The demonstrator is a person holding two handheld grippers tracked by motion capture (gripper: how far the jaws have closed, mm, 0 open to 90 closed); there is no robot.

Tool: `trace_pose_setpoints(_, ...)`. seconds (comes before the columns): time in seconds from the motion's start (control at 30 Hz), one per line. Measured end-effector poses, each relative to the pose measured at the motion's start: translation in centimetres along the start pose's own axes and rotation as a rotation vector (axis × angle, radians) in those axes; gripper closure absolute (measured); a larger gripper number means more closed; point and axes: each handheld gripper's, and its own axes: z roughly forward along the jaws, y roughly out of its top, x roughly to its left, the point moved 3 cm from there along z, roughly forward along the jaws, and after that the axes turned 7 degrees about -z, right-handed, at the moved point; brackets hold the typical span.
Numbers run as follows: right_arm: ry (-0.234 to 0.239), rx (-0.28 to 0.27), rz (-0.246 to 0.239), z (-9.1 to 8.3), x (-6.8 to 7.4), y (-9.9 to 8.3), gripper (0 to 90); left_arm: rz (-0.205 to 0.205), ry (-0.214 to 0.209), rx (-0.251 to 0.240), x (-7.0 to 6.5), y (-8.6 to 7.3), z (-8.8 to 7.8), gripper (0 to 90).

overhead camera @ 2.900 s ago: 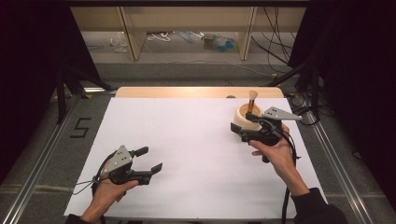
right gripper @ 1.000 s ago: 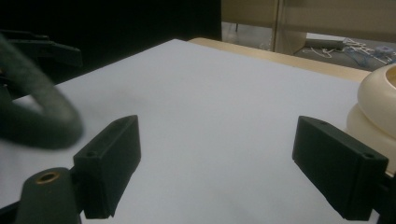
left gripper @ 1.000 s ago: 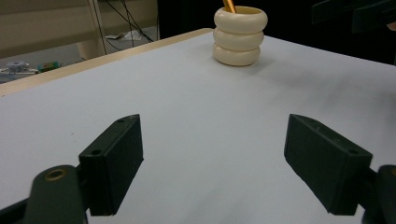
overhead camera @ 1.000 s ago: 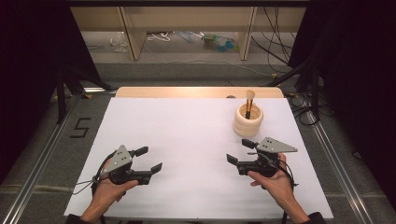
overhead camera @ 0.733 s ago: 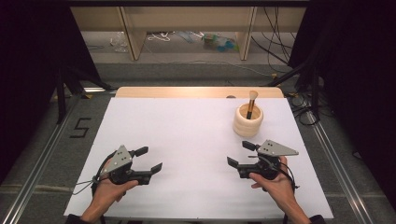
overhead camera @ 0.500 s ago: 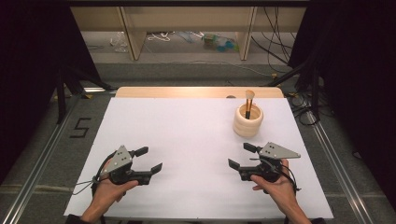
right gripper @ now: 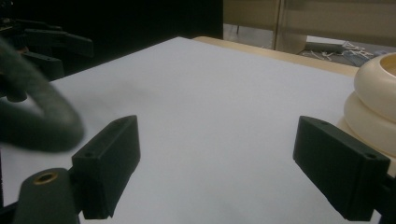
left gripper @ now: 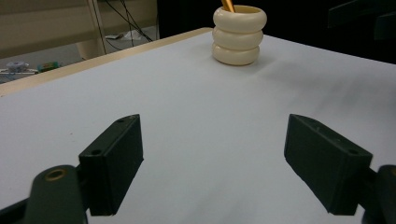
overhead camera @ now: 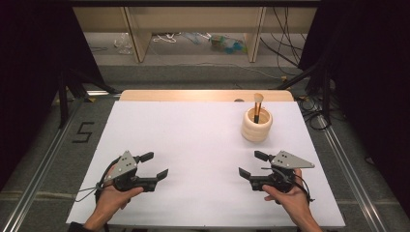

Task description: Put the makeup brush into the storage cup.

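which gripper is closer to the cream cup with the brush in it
Right. The right gripper sits just in front of the cup, open. The left gripper is far across the table, also open.

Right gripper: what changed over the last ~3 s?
The right gripper let go of the cream ringed holder and pulled back toward the person, jaws open. The holder, with the brush standing in it, sits slightly nearer the table's far edge. The left gripper stayed put, open.
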Motion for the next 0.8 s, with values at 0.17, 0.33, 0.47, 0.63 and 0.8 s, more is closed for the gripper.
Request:
trace_pose_setpoints(0.17, 0.007, -0.009, -0.004, 0.04, 0.05, -0.06, 15.9, 0.000, 0.000, -0.001, -0.01, 0.01, 0.00, 19.7)
trace_pose_setpoints(0.33, 0.007, 0.009, -0.006, -0.08, 0.02, -0.07, 15.9, -0.002, -0.001, -0.002, 0.00, 0.02, 0.01, 19.1)
trace_pose_setpoints(0.47, 0.007, 0.010, -0.001, -0.11, 0.01, -0.06, 15.9, -0.009, -0.004, -0.004, 0.00, 0.02, 0.08, 17.1)
trace_pose_setpoints(0.63, 0.005, 0.011, -0.003, -0.09, -0.02, -0.09, 15.9, -0.007, -0.004, 0.002, 0.00, -0.02, 0.11, 16.1)
trace_pose_setpoints(0.8, 0.001, 0.011, -0.003, -0.08, -0.06, -0.11, 15.9, -0.012, -0.007, 0.004, -0.01, -0.05, 0.17, 15.9)
